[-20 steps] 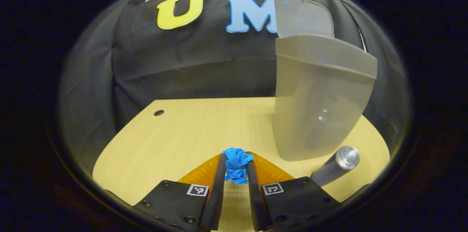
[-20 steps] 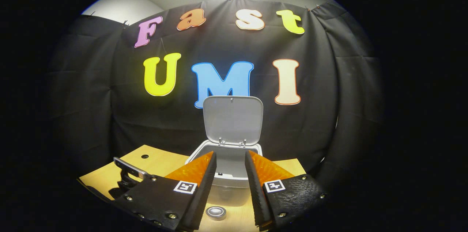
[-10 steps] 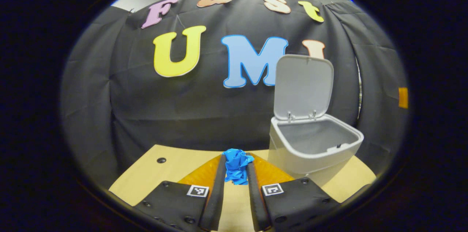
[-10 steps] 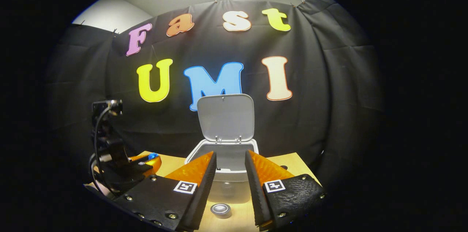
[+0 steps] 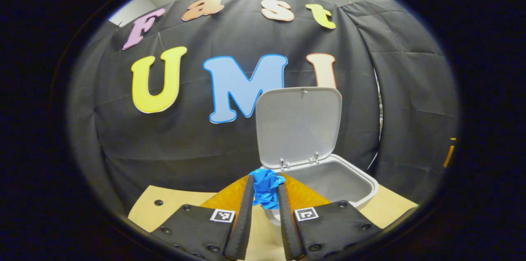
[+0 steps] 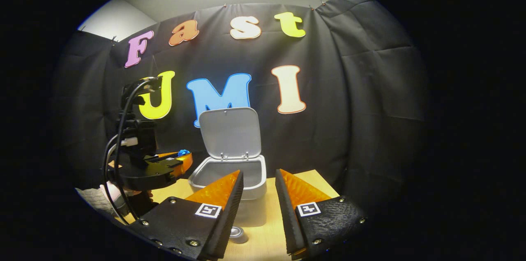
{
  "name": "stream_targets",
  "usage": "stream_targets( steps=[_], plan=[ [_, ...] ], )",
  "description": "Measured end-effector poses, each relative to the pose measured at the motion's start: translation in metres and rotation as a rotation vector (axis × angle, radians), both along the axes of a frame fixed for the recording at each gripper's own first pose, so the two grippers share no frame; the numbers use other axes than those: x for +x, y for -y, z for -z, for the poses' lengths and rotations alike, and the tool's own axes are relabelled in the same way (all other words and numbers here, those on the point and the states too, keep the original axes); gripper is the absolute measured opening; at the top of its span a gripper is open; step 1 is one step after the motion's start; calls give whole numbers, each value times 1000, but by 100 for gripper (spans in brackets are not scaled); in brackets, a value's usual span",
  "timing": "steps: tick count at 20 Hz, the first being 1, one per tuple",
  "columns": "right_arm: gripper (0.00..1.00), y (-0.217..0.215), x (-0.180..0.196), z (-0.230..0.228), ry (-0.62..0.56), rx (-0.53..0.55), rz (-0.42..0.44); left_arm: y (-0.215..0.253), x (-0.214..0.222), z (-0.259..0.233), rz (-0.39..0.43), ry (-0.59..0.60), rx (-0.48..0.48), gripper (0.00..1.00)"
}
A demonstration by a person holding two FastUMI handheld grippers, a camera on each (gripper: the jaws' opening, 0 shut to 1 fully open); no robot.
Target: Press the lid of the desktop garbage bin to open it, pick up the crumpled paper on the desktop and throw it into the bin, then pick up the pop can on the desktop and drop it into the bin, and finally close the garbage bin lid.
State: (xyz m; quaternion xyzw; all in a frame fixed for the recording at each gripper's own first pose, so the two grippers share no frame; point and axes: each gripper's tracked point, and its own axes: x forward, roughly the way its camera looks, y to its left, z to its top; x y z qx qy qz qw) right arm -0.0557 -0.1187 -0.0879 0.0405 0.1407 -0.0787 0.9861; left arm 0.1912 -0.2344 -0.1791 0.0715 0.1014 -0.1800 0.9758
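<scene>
Desk [image 5: 386, 207]: a pale wood-grain top carried the bin and the can, with the black cloth wall close behind it.

Garbage bin [image 5: 349, 181]: the light grey bin stood on the desk with its mouth open; in the right gripper view [image 6: 230, 176] it sat just beyond the fingers, left of centre.

Lid [image 5: 298, 127]: it stood upright on its hinges at the back rim of the bin (its inner face turned toward both cameras).

Left hand-held gripper [image 5: 265, 195]: it was clamped on the blue crumpled paper, both fingers pressing on the wad, and was raised above the desk at the near-left corner of the bin; the right gripper view showed it [image 6: 181, 158] just left of the bin, at about rim height, with cables looping over its body.

Right hand-held gripper [image 6: 259, 195]: its fingers were spread apart with nothing between them, held above the desk in front of the bin.

Crumpled paper [image 5: 265, 187]: the blue wad was pinched at the fingertips, beside the bin's rim; whether it was already over the opening could not be told.

Pop can [image 6: 237, 234]: it stood on the desk in front of the bin, seen from above in the gap between the right fingers, its silver top showing.
</scene>
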Motion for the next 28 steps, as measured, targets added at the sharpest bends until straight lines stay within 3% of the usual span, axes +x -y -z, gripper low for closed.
stream_targets(
  steps=[6, 10, 11, 12, 13, 15, 17, 18, 19, 22, 23, 25, 28],
  plan=[
    [53, 25, -21, 2, -13, -10, 60, 40, 14, 4, 67, 1, -10, 43],
    [53, 26, -26, 8, -33, -11, 54, 49, 12, 6, 84, -6, -27, 93],
    [53, 25, -26, 9, -35, -13, 49, 49, 13, 4, 81, -3, -25, 99],
    [53, 23, -26, 9, -36, -12, 44, 47, 12, 3, 79, 0, -23, 95],
    [53, 22, -25, 10, -36, -11, 39, 46, 12, 2, 77, 1, -20, 100],
    [53, 18, -23, 11, -40, -6, 23, 38, 11, -3, 65, 6, -18, 100],
    [53, 9, -22, 19, -53, 5, -7, 28, 6, -7, 56, 8, -27, 95],
    [54, 3, -21, 24, -61, 10, -27, 22, 3, -11, 48, 11, -25, 100],
    [63, -1, -21, 29, -73, 12, -44, 15, -1, -18, 39, 17, -23, 100],
    [74, -17, -16, 47, -105, 21, -102, -11, -12, -36, 12, 40, -23, 95],
    [83, -22, -13, 54, -120, 22, -119, -21, -17, -42, 3, 44, -25, 100],
    [92, -35, -9, 71, -149, 32, -158, -43, -25, -51, -30, 47, -28, 100],
    [97, -51, -4, 97, -205, 45, -212, -79, -41, -60, -94, 49, -35, 95]
  ],
)
